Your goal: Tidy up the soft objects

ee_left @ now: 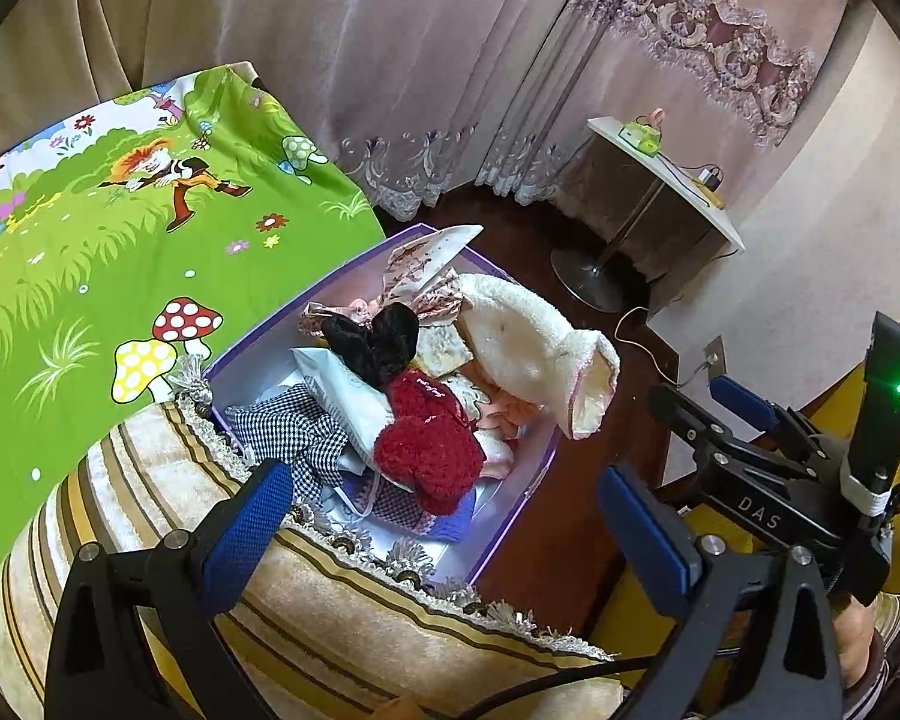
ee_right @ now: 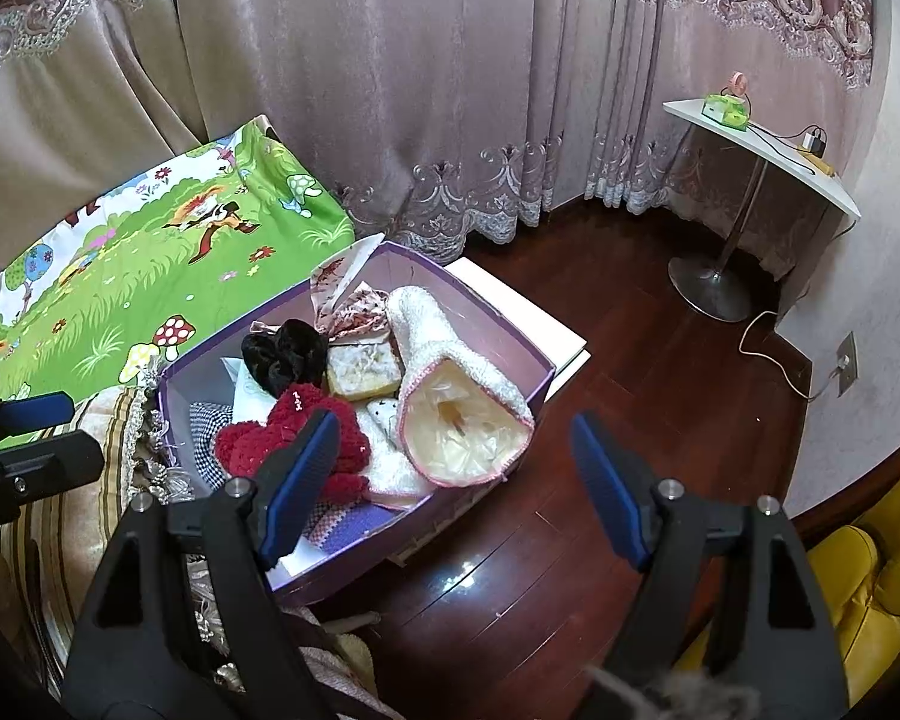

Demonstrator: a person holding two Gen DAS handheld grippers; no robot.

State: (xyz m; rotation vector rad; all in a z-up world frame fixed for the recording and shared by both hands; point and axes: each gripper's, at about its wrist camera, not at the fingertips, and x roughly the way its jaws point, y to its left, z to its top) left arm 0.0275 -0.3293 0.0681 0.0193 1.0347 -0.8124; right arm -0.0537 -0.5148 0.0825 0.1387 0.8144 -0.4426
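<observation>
A purple box [ee_left: 513, 510] [ee_right: 492, 315] on the wooden floor holds several soft items. Among them are a red fluffy piece [ee_left: 432, 450] [ee_right: 303, 420], a black fluffy piece [ee_left: 378, 342] [ee_right: 282, 354], a white fleece pouch with pink trim [ee_left: 534, 342] [ee_right: 444, 360], a checked cloth [ee_left: 294, 432] [ee_right: 207, 420] and a floral cloth [ee_left: 426, 264] [ee_right: 342, 294]. My left gripper [ee_left: 450, 528] [ee_right: 36, 435] hovers open over the box's near-left corner, holding nothing. My right gripper [ee_right: 456, 480] [ee_left: 714, 408] stands open above the box's near-right side, also with nothing in it.
A striped beige cushion [ee_left: 330, 612] with a fringe lies against the box, beside a green cartoon blanket [ee_left: 120, 252] [ee_right: 150, 258]. Curtains hang behind. A white-topped side table [ee_right: 762, 150], a trailing cable [ee_right: 768, 354] and a yellow seat [ee_right: 870, 588] are to the right.
</observation>
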